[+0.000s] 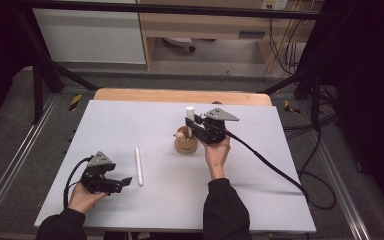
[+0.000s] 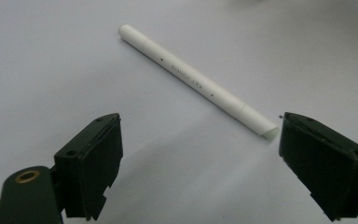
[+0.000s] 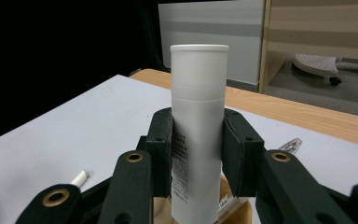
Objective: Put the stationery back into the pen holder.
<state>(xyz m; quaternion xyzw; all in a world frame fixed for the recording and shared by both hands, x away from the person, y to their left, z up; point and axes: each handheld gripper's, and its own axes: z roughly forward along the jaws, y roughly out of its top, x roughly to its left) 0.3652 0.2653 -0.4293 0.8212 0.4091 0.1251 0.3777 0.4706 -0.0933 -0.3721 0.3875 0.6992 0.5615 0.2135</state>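
My right gripper point(image 1: 194, 123) is shut on a white cylindrical tube point(image 1: 190, 111), which it holds upright over the middle of the table. In the right gripper view the tube point(image 3: 199, 74) stands between the pads of this gripper point(image 3: 199, 128), its lower end just above a brown wooden holder point(image 3: 237, 211). That holder point(image 1: 185, 142) carries a small monkey figure and stands just left of the gripper. A white pen point(image 1: 139, 166) lies flat at front left. My left gripper point(image 1: 123, 182) rests beside it, open point(image 2: 200, 154), with the pen point(image 2: 196, 79) ahead of its jaws, untouched.
The white tabletop point(image 1: 260, 190) has a wooden strip point(image 1: 180, 95) along its far edge. A small pale object point(image 3: 290, 144) lies near that edge. The right gripper's cable point(image 1: 270, 162) trails off to the right. A black frame and dark floor surround the table.
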